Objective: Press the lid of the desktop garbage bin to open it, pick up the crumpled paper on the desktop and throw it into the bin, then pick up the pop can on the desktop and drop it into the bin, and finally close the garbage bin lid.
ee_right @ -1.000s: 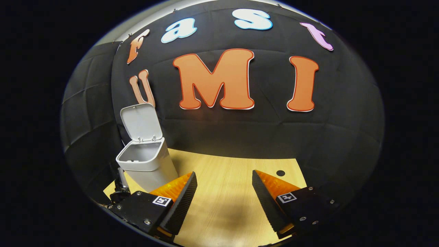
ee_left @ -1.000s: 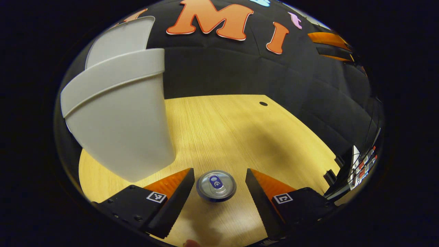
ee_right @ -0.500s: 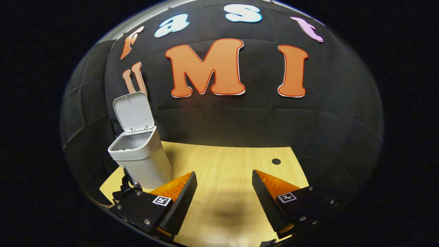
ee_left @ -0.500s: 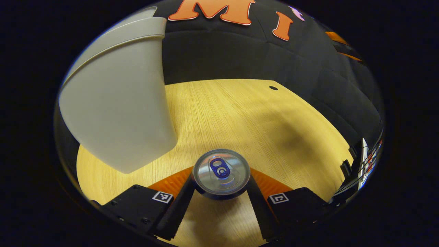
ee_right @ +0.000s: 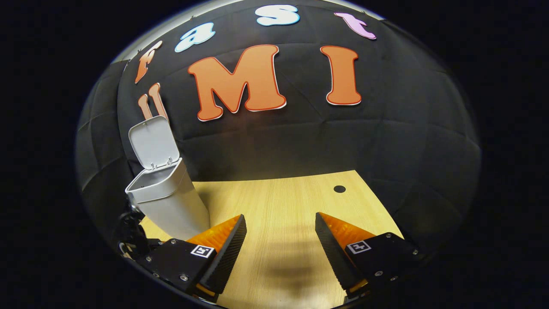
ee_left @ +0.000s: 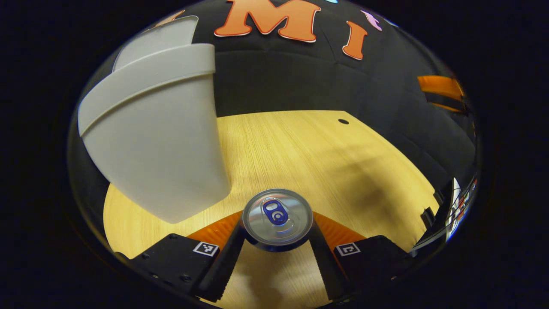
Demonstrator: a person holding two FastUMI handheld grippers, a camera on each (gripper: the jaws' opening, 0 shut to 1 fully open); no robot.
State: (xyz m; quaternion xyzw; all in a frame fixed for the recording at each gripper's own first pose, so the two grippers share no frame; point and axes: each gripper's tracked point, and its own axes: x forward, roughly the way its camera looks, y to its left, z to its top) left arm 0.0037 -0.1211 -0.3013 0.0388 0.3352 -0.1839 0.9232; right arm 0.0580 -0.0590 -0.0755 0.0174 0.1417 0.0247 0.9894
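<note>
Left gripper [ee_left: 278,240]: closed on the pop can [ee_left: 278,214], one finger pressing each side of it just below the top rim.
Right gripper [ee_right: 281,249]: open, holding nothing, above the wooden surface [ee_right: 283,201].
Pop can: upright, tab end up, just beside the bin's wall; whether it is clear of the surface I cannot tell.
Garbage bin [ee_right: 169,201]: at the surface's left rear, lid [ee_right: 153,143] standing open, mouth free.
Handling: the can likely is light, thin-walled, smooth; it dents if squeezed and may slip. A hold across the body beneath the rim seems best.
Stage: paper probably in; can drop pending.
</note>
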